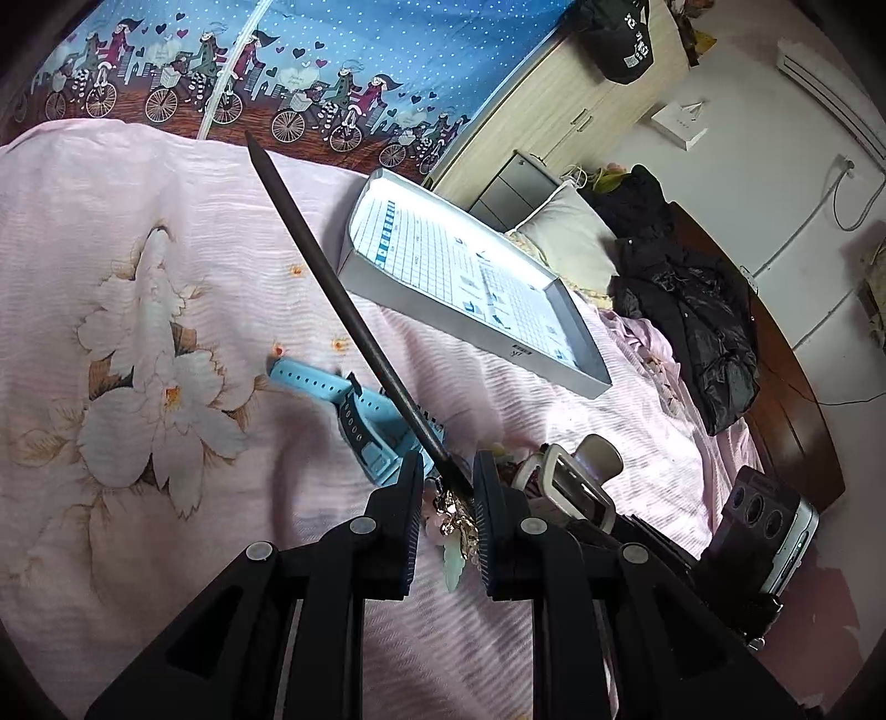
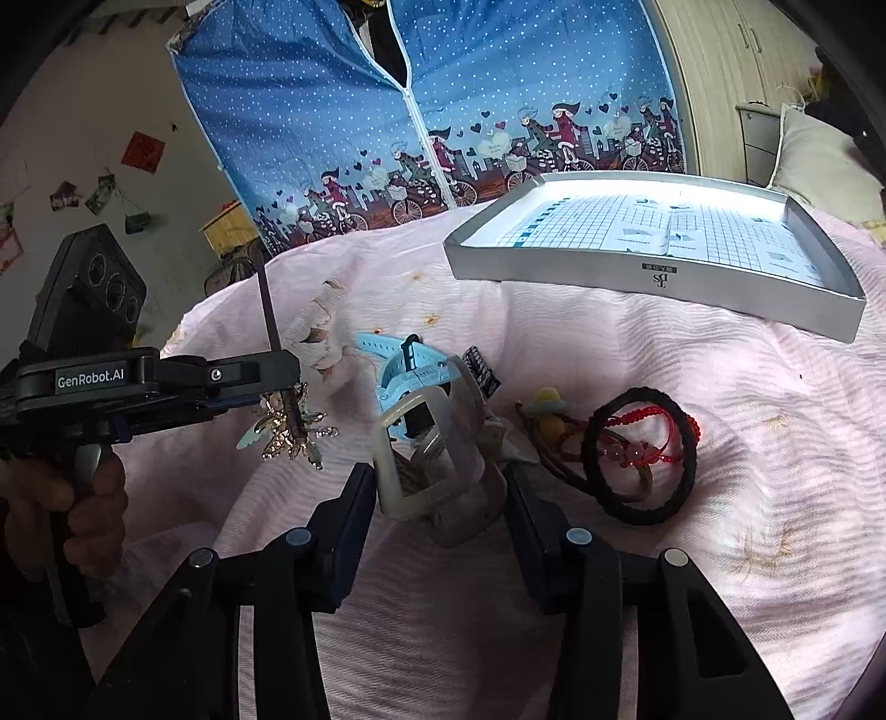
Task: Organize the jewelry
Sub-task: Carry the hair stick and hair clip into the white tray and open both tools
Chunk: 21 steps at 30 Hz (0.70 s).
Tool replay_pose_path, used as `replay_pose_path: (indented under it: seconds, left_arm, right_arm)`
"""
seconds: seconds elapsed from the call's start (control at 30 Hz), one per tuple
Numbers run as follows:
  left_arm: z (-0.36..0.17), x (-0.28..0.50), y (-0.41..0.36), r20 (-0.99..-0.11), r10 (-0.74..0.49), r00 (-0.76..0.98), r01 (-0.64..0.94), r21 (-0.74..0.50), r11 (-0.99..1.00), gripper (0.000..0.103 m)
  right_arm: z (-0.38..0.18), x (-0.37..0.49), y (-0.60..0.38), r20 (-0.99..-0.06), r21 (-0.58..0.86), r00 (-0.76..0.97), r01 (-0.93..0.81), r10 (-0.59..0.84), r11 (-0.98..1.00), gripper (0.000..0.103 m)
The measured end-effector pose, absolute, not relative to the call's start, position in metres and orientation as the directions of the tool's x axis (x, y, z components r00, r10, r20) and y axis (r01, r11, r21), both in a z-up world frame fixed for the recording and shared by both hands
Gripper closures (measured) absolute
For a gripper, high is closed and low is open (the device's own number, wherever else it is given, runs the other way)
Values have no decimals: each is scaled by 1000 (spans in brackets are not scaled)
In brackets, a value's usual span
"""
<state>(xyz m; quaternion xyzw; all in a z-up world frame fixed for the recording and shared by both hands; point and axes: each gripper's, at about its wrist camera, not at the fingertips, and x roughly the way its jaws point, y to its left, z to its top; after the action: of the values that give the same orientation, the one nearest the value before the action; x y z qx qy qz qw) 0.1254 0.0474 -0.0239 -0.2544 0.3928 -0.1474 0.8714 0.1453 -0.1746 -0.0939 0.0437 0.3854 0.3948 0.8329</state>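
Here the left hand-held gripper (image 1: 446,498) clamps a hairpin (image 1: 343,288).

Both grippers, the left gripper (image 1: 446,498) and the right gripper (image 2: 440,493), were matte black with ribbed blue-edged pads, round silver screws on angular finger links, and the left one bore a white "GenRobot.AI" label and a three-lens black camera block.

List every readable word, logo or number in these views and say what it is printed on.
"GenRobot.AI": label on the side of the left gripper.
"DS"-like monogram, seen upside down: front wall of the grey box; the tiny line beside it is unreadable.
White characters on the black cap: too distorted to read.
Grid sheet print inside the box: too small.
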Motion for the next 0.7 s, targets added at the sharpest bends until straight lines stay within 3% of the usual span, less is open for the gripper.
replay_pose_path:
  seconds: [0.3, 0.5, 0.7]
  left_arm:
    - [14, 202, 45, -605, -417, 679, 63, -518, 853, 89]
    - [3, 298, 29, -674, -401, 620, 54, -473, 879, 89]
    - [-40, 359, -1, -777, -395, 490, 73, -415, 907, 89]
  right_arm:
    - [-58, 158, -212, -497, 443, 474, -582, 727, 682, 59]
    - [-38, 230, -225, -502, 457, 543, -495, 674, 739, 59]
    - [-49, 293, -224, -567, 419, 582, -406, 584, 812, 59]
